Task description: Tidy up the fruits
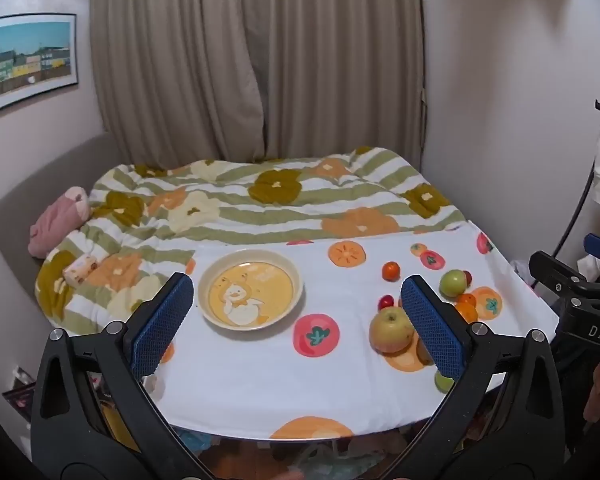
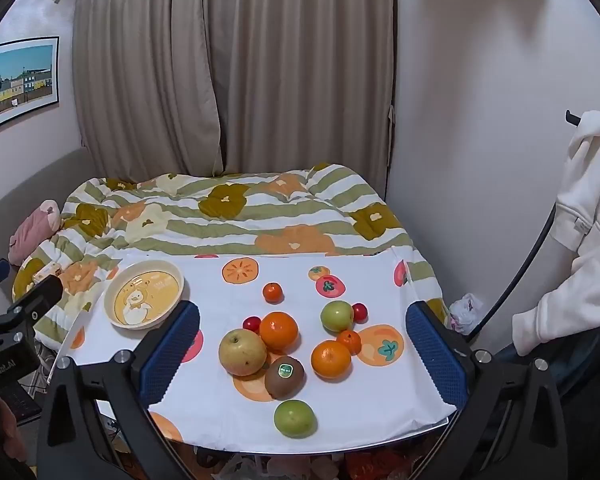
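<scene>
My left gripper point(image 1: 296, 300) is hanging above the white cloth point(image 1: 252, 376) with both jaws standing wide and nothing between them. The duck bowl point(image 1: 250, 289) is sitting empty at my eleven o'clock. The big apple point(image 1: 391, 329) is lying at two o'clock, touching my right pad point(image 1: 432, 328) in this view, with smaller fruits scattered beyond it.

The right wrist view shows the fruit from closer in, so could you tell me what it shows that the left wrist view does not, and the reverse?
Only the right wrist view shows the whole kiwi with its sticker and the large orange.

Only the left wrist view shows the right gripper's black frame at its right edge.

Both show the empty duck plate, the big yellowish apple, a small tangerine and open jaws holding nothing.
</scene>
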A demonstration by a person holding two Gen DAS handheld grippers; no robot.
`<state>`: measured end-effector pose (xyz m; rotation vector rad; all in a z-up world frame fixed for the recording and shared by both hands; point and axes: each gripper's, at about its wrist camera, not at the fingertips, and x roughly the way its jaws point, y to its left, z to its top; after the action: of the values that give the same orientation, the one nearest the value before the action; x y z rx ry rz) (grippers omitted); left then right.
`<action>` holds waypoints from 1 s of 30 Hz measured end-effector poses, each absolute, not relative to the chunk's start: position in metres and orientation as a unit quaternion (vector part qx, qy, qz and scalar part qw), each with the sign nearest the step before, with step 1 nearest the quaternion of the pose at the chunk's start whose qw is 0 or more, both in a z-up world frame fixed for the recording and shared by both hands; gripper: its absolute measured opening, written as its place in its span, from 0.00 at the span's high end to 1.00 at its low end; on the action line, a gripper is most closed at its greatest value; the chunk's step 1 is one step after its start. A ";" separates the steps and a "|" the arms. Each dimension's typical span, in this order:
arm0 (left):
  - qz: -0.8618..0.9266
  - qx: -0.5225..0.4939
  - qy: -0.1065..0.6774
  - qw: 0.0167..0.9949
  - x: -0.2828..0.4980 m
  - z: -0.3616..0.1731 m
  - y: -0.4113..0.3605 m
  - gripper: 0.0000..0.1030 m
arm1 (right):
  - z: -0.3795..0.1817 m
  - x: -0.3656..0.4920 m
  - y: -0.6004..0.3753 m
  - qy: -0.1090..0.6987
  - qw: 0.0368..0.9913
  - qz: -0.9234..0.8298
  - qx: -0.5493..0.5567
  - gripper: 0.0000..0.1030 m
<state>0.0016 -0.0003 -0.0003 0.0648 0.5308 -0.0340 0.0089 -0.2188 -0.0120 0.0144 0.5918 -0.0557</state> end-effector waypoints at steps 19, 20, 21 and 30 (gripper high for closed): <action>-0.022 0.029 0.267 0.963 0.009 -0.007 0.000 0.00 | -0.014 0.010 -0.217 0.297 0.955 -0.029 0.005 0.00; -0.023 0.029 0.267 0.963 0.009 -0.007 0.000 0.00 | -0.014 0.010 -0.217 0.297 0.954 -0.029 0.005 0.00; -0.024 0.028 0.267 0.963 0.009 -0.007 0.000 0.00 | -0.015 0.010 -0.217 0.297 0.954 -0.029 0.005 0.00; -0.030 0.027 0.268 0.963 0.011 -0.004 0.001 0.00 | -0.019 0.012 -0.218 0.298 0.954 -0.029 0.005 0.00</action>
<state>0.0107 0.0014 -0.0040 0.0541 0.5429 -0.0607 0.0118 -0.2180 -0.0193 0.0104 0.6051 -0.0595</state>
